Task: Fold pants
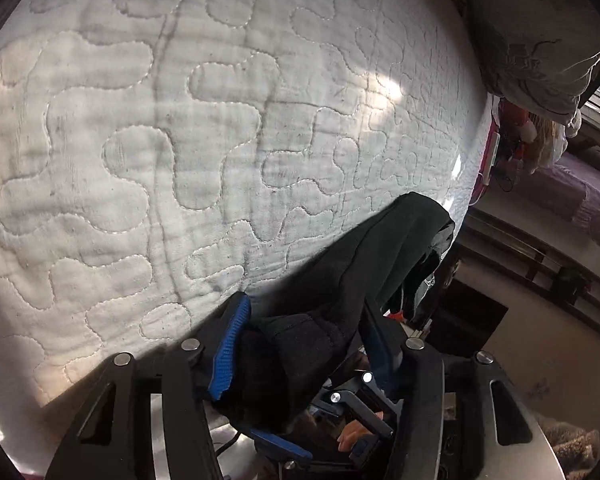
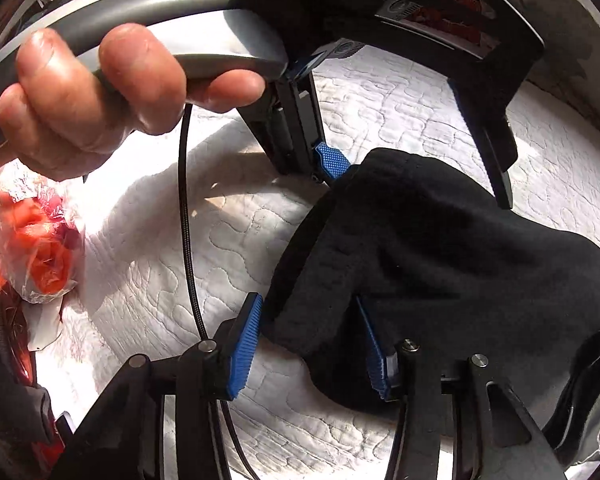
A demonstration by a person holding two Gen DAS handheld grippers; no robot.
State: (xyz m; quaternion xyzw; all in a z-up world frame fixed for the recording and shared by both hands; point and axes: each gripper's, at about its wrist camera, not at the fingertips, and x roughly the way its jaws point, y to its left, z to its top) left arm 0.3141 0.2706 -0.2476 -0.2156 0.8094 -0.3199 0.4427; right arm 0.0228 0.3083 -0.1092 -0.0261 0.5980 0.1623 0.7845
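The black pants hang bunched in the air above the white quilted bed. In the left wrist view my left gripper has its blue pads wide apart with a fold of the pants between them; I cannot tell whether it grips. In the right wrist view the pants drape over my right gripper, whose blue pads stand wide apart with the cloth edge between them. The left gripper's blue pad and the hand on its handle show above, touching the pants' upper edge.
A patterned pillow lies at the bed's far right corner. Beyond the bed edge are a purple-covered piece of furniture and the floor. A plastic bag with orange contents lies on the bed at left. A black cable hangs from the left gripper.
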